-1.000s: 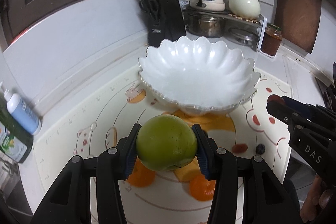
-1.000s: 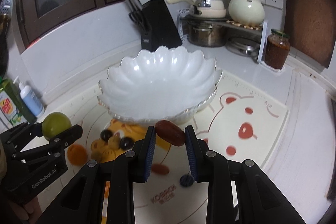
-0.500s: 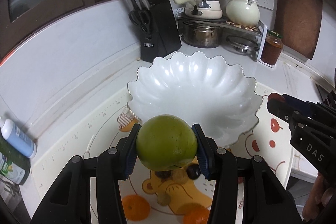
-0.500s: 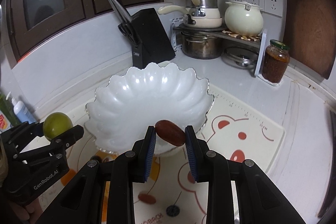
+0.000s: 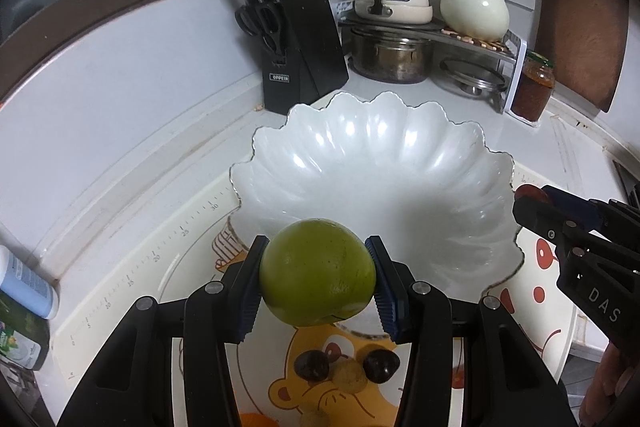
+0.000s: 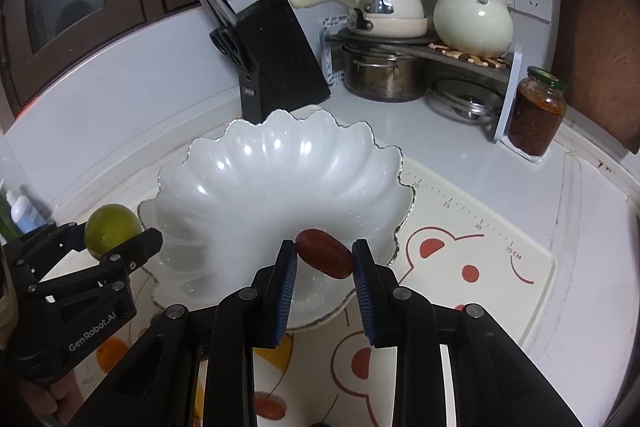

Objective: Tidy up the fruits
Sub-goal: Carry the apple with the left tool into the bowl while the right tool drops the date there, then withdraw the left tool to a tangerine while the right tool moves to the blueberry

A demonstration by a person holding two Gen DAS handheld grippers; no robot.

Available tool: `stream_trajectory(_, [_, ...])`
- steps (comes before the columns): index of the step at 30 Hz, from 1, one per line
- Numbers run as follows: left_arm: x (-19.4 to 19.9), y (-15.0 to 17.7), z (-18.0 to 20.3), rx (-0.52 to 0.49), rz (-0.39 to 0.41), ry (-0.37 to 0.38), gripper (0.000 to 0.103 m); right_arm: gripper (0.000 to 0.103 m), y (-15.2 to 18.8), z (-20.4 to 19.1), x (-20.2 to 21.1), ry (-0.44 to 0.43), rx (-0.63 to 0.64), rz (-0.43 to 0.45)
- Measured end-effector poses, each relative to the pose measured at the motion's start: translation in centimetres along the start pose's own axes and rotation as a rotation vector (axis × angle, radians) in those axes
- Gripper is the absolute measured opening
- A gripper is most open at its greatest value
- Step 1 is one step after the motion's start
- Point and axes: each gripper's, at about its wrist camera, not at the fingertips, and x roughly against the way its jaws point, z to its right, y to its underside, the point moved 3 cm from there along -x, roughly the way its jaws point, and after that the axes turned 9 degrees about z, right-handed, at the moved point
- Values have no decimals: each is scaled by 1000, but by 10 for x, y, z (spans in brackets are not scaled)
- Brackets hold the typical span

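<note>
1. The left gripper [image 5: 318, 273] is clamping a green fruit [image 5: 318, 271] between its pads, jaws spread only as wide as the fruit. It is holding the fruit in the air just over the near rim of the bowl [image 5: 400, 163].
2. The right gripper [image 6: 324, 261] is pinching a red date [image 6: 325, 253], jaws fairly narrow, pads pressing on both ends. It is hanging over the bowl's near edge, inside the rim.
3. The bowl is sitting at the far edge of the mat [image 6: 472, 251], close to the knife block [image 6: 276, 55], and it is showing nothing inside.
4. The step in hand, as I judge it, is carrying both fruits to the bowl for dropping.
5. Next, each gripper is needing to go a little further over the bowl's middle, sink low, then open, so the fruits are not bouncing out or chipping the scalloped rim.
6. Two dark fruits [image 5: 312, 365] and a pale one [image 5: 352, 373] are lying on the mat near its front edge, with orange ones at the very front; they are waiting for collection afterwards.
</note>
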Motion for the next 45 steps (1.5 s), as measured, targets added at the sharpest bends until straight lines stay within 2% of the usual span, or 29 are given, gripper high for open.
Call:
stream_trajectory(10, [-17,8,-3,24,-56,18,49,30,2,-5,-12,-15,14,-31])
stream_trajectory(11, [-17,9,-3,21,-54,15,50,30,2,-5,-13,-14,15,-34])
stream_trajectory(13, [-14,8,-3,18,-43,13,65,31,2,-6,-14,-14,17,-35])
stream_trajectory(14, [-13,8,-4,17,-37,10,67,32,3,-6,-14,-14,18,-37])
stream_trajectory(15, [-12,7,-4,16,-31,5,68,36,3,-5,-14,-13,17,-38])
stream_trajectory(19, [-9,5,-6,16,-24,-1,71,67,2,-2,-9,26,16,-13])
stream_trajectory(22, [-6,4,-5,11,-19,-6,75,68,0,-1,-3,42,23,5])
stream_trajectory(24, [-2,3,-5,17,-11,-5,83,76,-1,0,0,47,19,12])
stream_trajectory(31, [9,1,-4,7,13,-22,88,87,-3,7,13,83,-3,37])
stream_trajectory(45, [41,5,2,-11,42,-25,90,89,5,14,42,102,-25,54])
